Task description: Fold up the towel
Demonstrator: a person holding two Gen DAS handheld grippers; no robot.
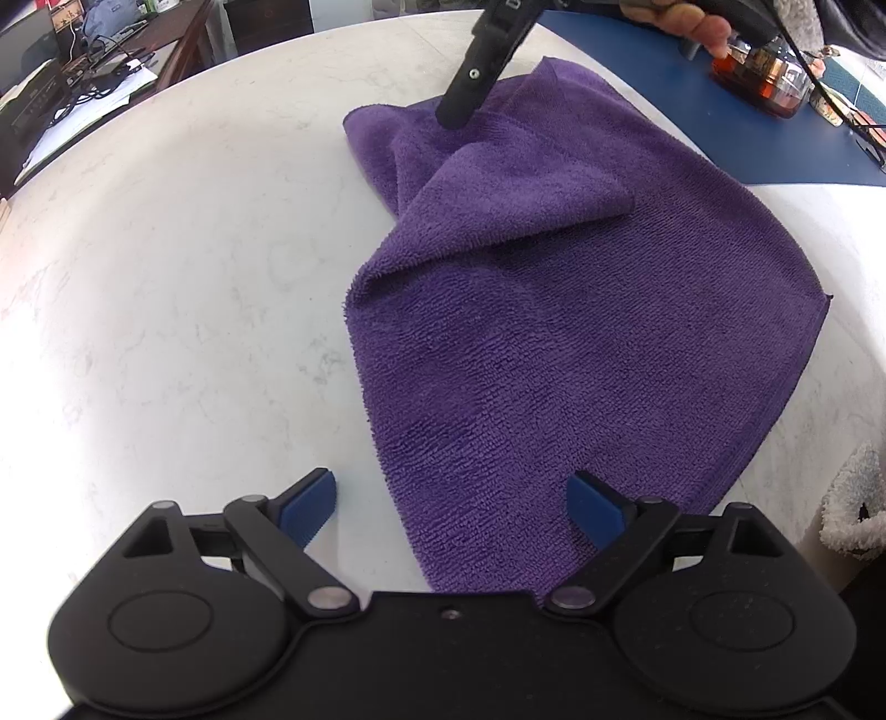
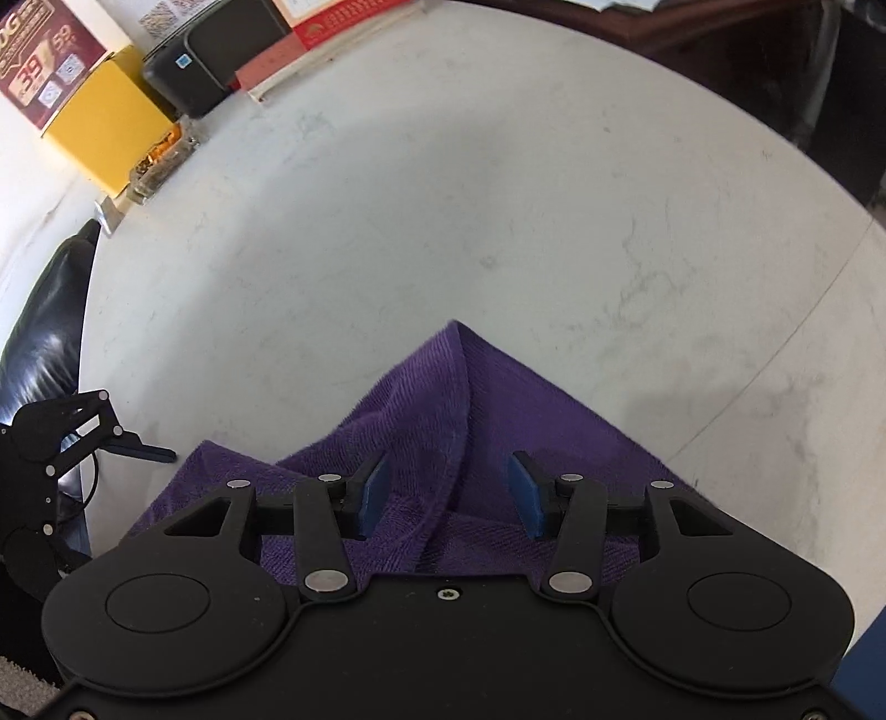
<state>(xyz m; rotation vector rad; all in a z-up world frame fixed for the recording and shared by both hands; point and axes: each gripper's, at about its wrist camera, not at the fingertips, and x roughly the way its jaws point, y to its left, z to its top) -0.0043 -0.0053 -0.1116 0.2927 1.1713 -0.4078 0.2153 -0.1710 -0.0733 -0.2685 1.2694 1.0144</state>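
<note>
A purple towel lies rumpled on the white marble table, its far corner folded over into a raised flap. My left gripper is open wide over the towel's near end, one blue pad above bare table and the other above cloth. In the left wrist view, my right gripper comes down onto the towel's far end. In the right wrist view, the right gripper is open, and a raised fold of the towel runs between its blue pads without touching them. The left gripper shows at that view's left edge.
A blue mat with a glass jar lies beyond the towel, by a person's hand. A yellow box and a black box stand at the table's far edge. A black chair is beside the table.
</note>
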